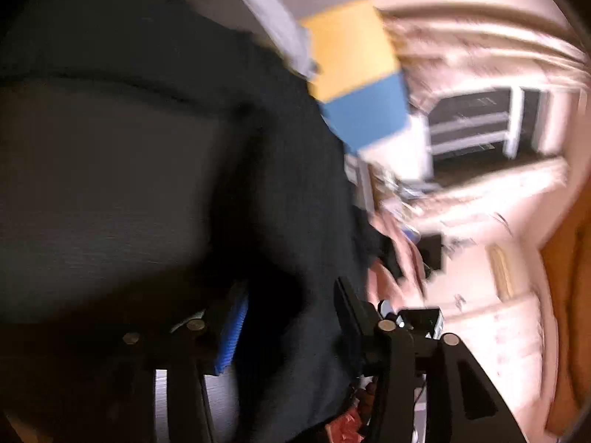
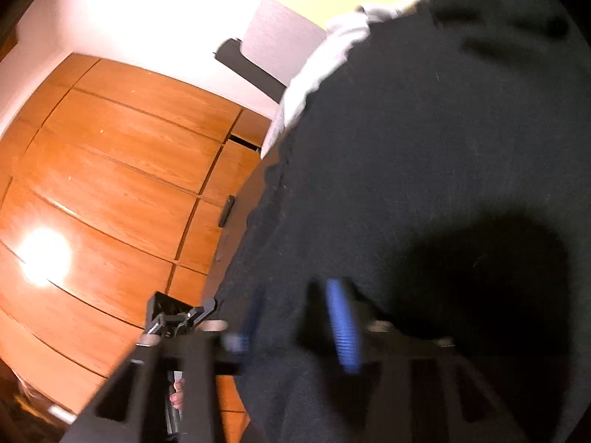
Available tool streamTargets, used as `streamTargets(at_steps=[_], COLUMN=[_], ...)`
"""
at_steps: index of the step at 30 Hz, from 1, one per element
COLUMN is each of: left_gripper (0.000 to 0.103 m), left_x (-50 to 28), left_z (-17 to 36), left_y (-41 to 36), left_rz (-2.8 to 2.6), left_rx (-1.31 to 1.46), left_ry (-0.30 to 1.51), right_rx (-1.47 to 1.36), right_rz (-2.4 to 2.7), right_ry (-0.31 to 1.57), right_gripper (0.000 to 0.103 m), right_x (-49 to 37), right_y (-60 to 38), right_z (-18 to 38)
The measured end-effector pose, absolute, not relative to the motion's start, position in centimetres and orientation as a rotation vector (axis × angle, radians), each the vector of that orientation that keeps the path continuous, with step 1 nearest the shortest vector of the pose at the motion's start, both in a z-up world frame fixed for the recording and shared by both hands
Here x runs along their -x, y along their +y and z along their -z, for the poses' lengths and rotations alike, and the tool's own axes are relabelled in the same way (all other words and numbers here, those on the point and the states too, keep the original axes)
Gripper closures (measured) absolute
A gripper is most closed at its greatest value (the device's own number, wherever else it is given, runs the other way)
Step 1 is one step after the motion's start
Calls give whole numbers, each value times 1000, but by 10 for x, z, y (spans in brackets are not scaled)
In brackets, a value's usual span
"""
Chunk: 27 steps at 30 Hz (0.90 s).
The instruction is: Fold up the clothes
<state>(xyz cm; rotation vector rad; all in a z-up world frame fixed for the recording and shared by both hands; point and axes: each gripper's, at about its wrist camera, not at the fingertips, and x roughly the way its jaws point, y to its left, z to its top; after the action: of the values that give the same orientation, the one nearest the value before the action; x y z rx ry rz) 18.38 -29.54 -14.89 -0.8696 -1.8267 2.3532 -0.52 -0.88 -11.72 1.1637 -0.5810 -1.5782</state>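
A: Start at the left gripper [image 1: 291, 317]. How do its jaws stand?

B: Parted, with a fold of the black garment [image 1: 155, 170] hanging down between them. The blue ribbed pad [image 1: 232, 336] on one finger shows beside the cloth; the other finger is a black bar on the far side of the fold. I see no squeeze on the fabric, though the blur makes that hard to swear to.

A: And the right gripper [image 2: 299, 325]?

B: Also parted. One blue pad [image 2: 345, 328] is sharp enough, the other is a smear. The same black garment [image 2: 424, 170] runs between them and on beyond the jaws, filling that whole side of the view. The pads look clear of the cloth.

A: What can't you make out?

B: The garment's shape: its edges are cut off by both frames, and a deep shadow lies over it just past the right jaws. The left view is streaked with motion blur.

A: Anything around the jaws?

B: Beyond the left jaws, above the black cloth, a grey, yellow and blue banded surface [image 1: 354, 74], and off to the side a white shelf unit [image 1: 476, 125]. Beside the right jaws, wooden cupboard doors [image 2: 122, 170] with a bright glare spot, and past the garment a strip of white fabric [image 2: 325, 62]. A fingertip [image 2: 178, 395] peeks out under the right gripper's frame.
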Motion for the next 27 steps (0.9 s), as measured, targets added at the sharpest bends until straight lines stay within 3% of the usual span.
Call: streamTargets(at_steps=[1,2,4,5,6,13,17,20,23,27], left_gripper=[52,53,66,90,98,99,92,87,82,80], left_x=[-175,-168,-156,-153,-151,-214,-231,-237,-223,-141], left_z=[150,148,143,143,144,112,103,90,68,58], left_y=[-288,-280,-267,-265,-264,-312,-321,-328,-325,-319], left_rz=[-2331,-2337,-2351,-2360,-2370,-2580,-2646,-2692,-2772,-2819], left_rx=[886,926,1003,1054,1108,1241,1463,1356,1174,1104], left_ry=[-1808,-1754,-1665,-1647,-1630,-1576,-1517,-1565,-1480,-1335], right_rx=[-1143,-1128,-1112,-1111,-1123,-1142,-1093,-1063,-1083,-978], right_rz=[1603,1651,1755,1810,1859,1901,1864,1920,1957,1972], right_ry=[-562,-522,-433,-385,-339,-230,-128,35,213,251], right_gripper=[26,22,18,17,13,12,12,12,12,8], right_x=[5,4,5,6,7,-8,-31,-41,-44,-30], right_y=[-6,-1,9,15,21,41,36,24,7,-11], right_z=[110,104,94,90,90,98,99,98,89,64])
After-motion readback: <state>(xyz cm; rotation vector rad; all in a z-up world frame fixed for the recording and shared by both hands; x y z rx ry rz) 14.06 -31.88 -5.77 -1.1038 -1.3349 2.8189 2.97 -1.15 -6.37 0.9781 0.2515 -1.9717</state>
